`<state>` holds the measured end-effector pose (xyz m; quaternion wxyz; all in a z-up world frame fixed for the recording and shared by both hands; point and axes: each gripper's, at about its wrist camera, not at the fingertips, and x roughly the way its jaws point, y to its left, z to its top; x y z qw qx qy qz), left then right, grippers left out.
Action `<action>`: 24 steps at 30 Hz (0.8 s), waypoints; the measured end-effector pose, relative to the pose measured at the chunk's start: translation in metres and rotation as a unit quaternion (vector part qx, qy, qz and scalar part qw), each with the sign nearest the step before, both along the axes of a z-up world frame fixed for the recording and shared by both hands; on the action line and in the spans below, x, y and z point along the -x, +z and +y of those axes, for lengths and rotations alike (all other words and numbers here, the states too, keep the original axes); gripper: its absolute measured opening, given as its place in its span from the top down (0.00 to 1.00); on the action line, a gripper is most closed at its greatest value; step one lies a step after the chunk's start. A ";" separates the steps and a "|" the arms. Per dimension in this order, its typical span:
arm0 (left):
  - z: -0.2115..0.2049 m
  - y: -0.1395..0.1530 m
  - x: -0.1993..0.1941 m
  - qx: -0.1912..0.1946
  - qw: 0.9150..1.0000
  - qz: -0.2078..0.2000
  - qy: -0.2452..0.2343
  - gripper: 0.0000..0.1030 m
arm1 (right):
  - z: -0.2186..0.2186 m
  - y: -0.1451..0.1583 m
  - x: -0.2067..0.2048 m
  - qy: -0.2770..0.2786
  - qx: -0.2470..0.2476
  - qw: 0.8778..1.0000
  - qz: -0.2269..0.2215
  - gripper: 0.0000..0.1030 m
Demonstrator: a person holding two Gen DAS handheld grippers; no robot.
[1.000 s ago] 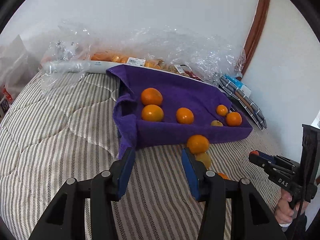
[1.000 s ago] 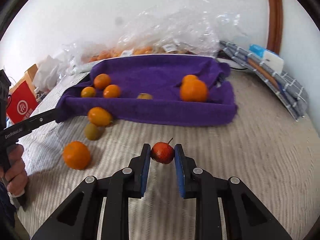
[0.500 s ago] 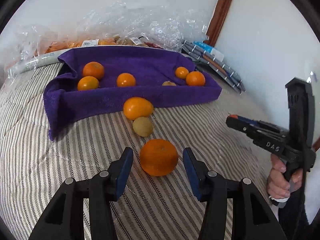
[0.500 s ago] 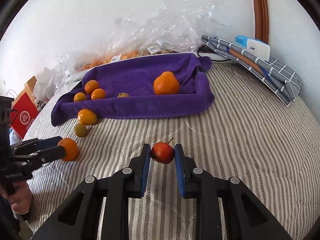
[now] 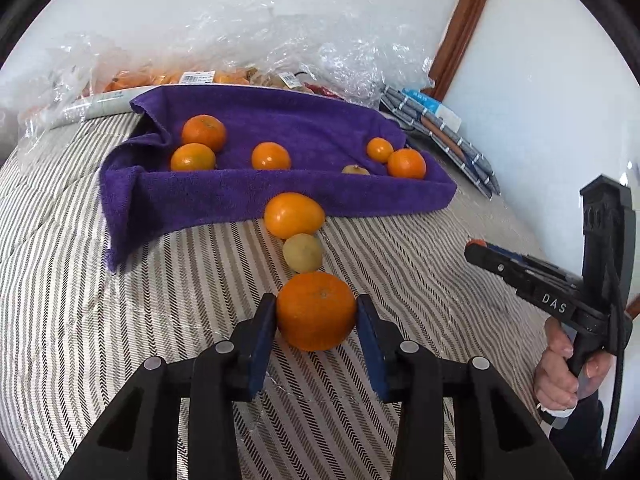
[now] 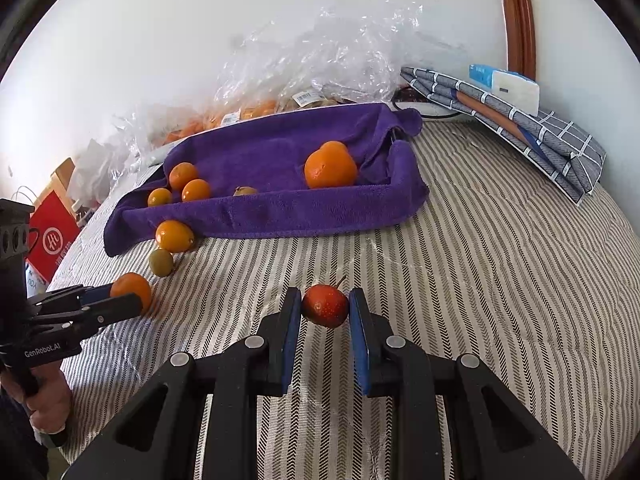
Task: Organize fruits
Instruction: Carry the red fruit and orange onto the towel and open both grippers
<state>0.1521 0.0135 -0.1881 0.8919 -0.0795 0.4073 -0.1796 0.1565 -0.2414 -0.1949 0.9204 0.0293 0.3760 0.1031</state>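
Observation:
My left gripper (image 5: 316, 312) is shut on a large orange (image 5: 315, 310) that rests on the striped bedcover; it also shows in the right wrist view (image 6: 132, 288). My right gripper (image 6: 325, 308) is shut on a small red fruit (image 6: 325, 306) with a stem, just above the cover. A purple towel tray (image 5: 280, 196) (image 6: 280, 208) holds several oranges and a small brownish fruit (image 5: 355, 169). An oval orange fruit (image 5: 293, 215) and a greenish fruit (image 5: 303, 252) lie on the cover in front of the tray.
Crumpled clear plastic bags (image 5: 240, 52) with more fruit lie behind the tray against the wall. A folded checked cloth (image 6: 520, 120) with a white box lies at the right. A red bag (image 6: 52, 236) stands at the left bed edge.
My left gripper has moved forward around the large orange and closed on it. My right gripper keeps its hold on the red fruit and has pulled back from the tray.

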 end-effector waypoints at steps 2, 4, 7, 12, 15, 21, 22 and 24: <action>0.006 0.001 0.001 0.011 1.000 -0.004 0.013 0.63 | -0.001 0.000 0.000 0.000 -0.003 1.000 -0.001 0.76; 0.011 0.002 0.003 0.017 1.000 -0.007 0.024 0.63 | -0.002 0.001 0.001 -0.002 -0.007 1.000 -0.003 0.76; 0.016 0.004 0.003 0.025 0.999 -0.014 0.036 0.63 | -0.004 0.001 0.003 -0.005 -0.016 1.000 -0.006 0.76; 0.025 0.006 0.004 0.034 0.997 -0.025 0.060 0.63 | -0.006 0.003 0.004 -0.008 -0.021 1.000 -0.009 0.76; 0.030 0.008 0.004 0.034 0.996 -0.034 0.076 0.63 | -0.006 0.003 0.005 -0.006 -0.024 1.000 -0.013 0.76; 0.038 0.012 0.007 0.038 0.993 -0.052 0.102 0.63 | -0.009 0.004 0.007 -0.007 -0.032 0.999 -0.018 0.76; 0.039 0.013 0.007 0.038 0.992 -0.054 0.105 0.63 | -0.009 0.005 0.007 -0.008 -0.033 0.999 -0.018 0.76; 0.041 0.014 0.008 0.039 0.992 -0.056 0.109 0.63 | -0.011 0.005 0.007 -0.011 -0.037 0.999 -0.019 0.76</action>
